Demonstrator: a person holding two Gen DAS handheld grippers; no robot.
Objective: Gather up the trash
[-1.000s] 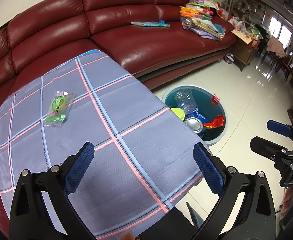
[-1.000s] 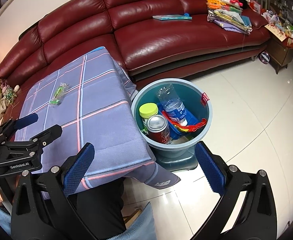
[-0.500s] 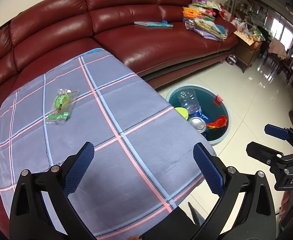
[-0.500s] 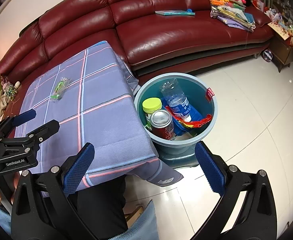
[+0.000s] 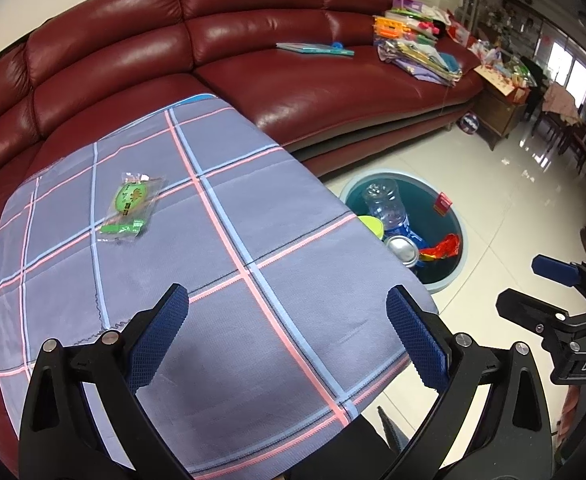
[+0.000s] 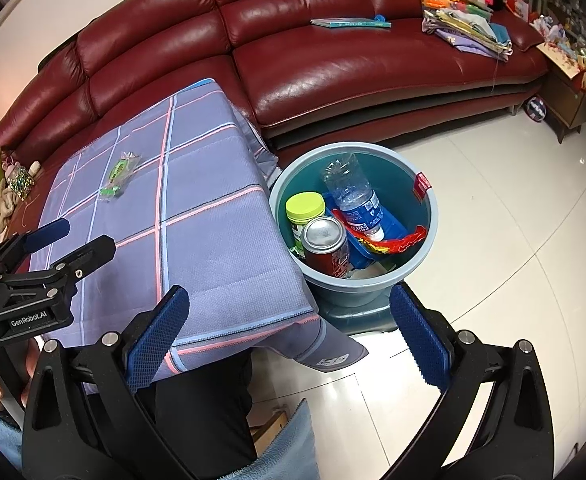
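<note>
A clear snack wrapper with green print [image 5: 131, 208] [image 6: 117, 176] lies on the far left part of the table under a checked blue-grey cloth [image 5: 221, 264] [image 6: 197, 232]. My left gripper [image 5: 287, 328] hovers open and empty over the cloth's near half, well short of the wrapper. On the floor right of the table stands a teal bin [image 6: 429, 232] [image 5: 459, 268] holding a plastic bottle [image 6: 355, 196], a can [image 6: 327, 244], a yellow-lidded jar [image 6: 305, 208] and a red wrapper [image 6: 397, 242]. My right gripper [image 6: 289, 328] is open and empty, near the table's corner before the bin.
A dark red leather sofa [image 5: 293, 68] curves behind the table, with a book [image 5: 315, 49] and a pile of papers and toys [image 5: 417, 52] on its seat. Glossy white floor tiles [image 6: 493, 240] spread to the right. A person's legs [image 6: 197, 408] are below the table edge.
Both views have shifted slightly: the wrapper and bin sit a little further right and lower in frame. Both grippers stay open and empty.
</note>
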